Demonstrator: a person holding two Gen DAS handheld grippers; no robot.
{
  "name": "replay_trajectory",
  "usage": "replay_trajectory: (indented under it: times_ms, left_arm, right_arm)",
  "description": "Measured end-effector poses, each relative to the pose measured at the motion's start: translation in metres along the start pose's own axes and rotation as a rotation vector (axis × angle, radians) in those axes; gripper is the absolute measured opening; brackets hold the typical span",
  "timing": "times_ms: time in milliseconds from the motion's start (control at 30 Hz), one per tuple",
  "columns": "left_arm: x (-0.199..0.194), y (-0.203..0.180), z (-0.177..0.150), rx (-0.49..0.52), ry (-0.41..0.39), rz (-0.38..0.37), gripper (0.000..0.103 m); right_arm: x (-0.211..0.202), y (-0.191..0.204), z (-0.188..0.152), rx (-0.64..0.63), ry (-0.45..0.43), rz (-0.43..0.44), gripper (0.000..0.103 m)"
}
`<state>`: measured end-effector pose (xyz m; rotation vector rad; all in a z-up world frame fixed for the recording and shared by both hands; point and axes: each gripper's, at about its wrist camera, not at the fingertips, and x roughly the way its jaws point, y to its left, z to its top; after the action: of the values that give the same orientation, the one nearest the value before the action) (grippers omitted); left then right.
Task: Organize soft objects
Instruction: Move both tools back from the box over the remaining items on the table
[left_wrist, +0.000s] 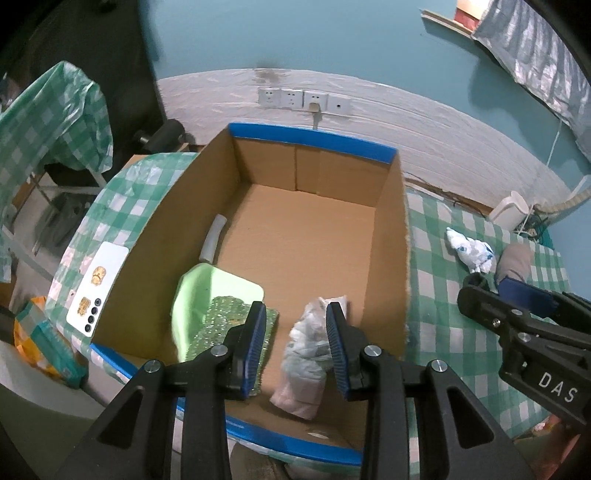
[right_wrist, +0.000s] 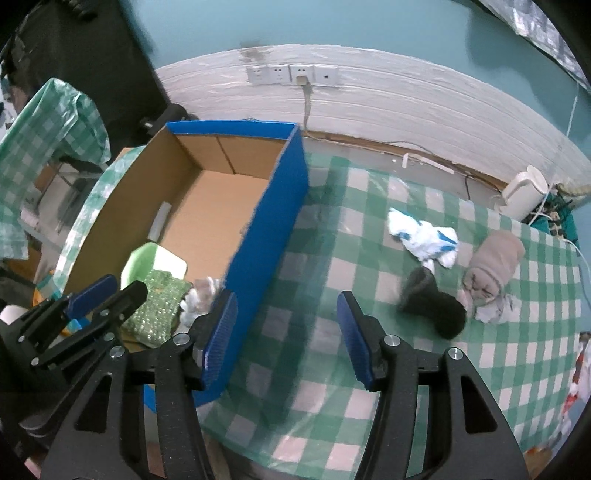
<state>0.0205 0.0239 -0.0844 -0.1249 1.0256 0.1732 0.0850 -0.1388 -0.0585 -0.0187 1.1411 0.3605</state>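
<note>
Left tool (left_wrist: 295, 347) spread over the box (left_wrist: 391, 236), bundle (left_wrist: 310, 350) lying loose below; right tool (right_wrist: 288, 332) spread above the tabletop (right_wrist: 332, 236); black sock (right_wrist: 436, 306) ahead to its right, long axis slanting rightward, nearer the right hand.

One readable marking only.
White letters "DAS" on the black body of the right gripper (left_wrist: 524, 295), seen from the left wrist; nothing else legible.
</note>
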Motion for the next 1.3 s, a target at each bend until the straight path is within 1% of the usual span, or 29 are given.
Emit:
replay_trajectory:
  times_ms: [433, 633, 667, 733, 900, 1000, 1100, 1233, 1300]
  left_arm:
    - [-0.002, -0.032, -0.005, 0.068, 0.001, -0.003, 0.034]
    - [0.000, -0.050, -0.008, 0.105, 0.012, -0.007, 0.034]
    - [0.000, -0.052, -0.009, 0.111, 0.013, -0.007, 0.035]
    - [0.000, -0.058, -0.010, 0.123, 0.015, -0.009, 0.042]
    - [0.000, -0.074, -0.012, 0.153, 0.012, -0.014, 0.043]
    - [0.000, -0.082, -0.013, 0.168, 0.015, -0.020, 0.047]
    - [0.001, -0.090, -0.015, 0.182, 0.020, -0.026, 0.050]
    - [0.002, -0.101, -0.018, 0.195, 0.025, -0.029, 0.058]
    - [0.002, -0.106, -0.019, 0.205, 0.018, -0.023, 0.058]
  right_arm:
    - [-0.014, -0.038, -0.018, 0.061, -0.005, -0.033, 0.058]
    - [-0.019, -0.058, -0.025, 0.092, -0.010, -0.051, 0.062]
    - [-0.019, -0.061, -0.026, 0.100, -0.011, -0.054, 0.062]
    - [-0.021, -0.070, -0.029, 0.117, -0.011, -0.060, 0.062]
    - [-0.023, -0.091, -0.038, 0.158, -0.008, -0.081, 0.062]
    - [-0.024, -0.104, -0.044, 0.180, -0.005, -0.092, 0.062]
    - [-0.026, -0.115, -0.048, 0.202, -0.003, -0.099, 0.062]
    - [-0.028, -0.127, -0.052, 0.227, -0.002, -0.110, 0.062]
    - [-0.028, -0.134, -0.055, 0.241, -0.001, -0.117, 0.062]
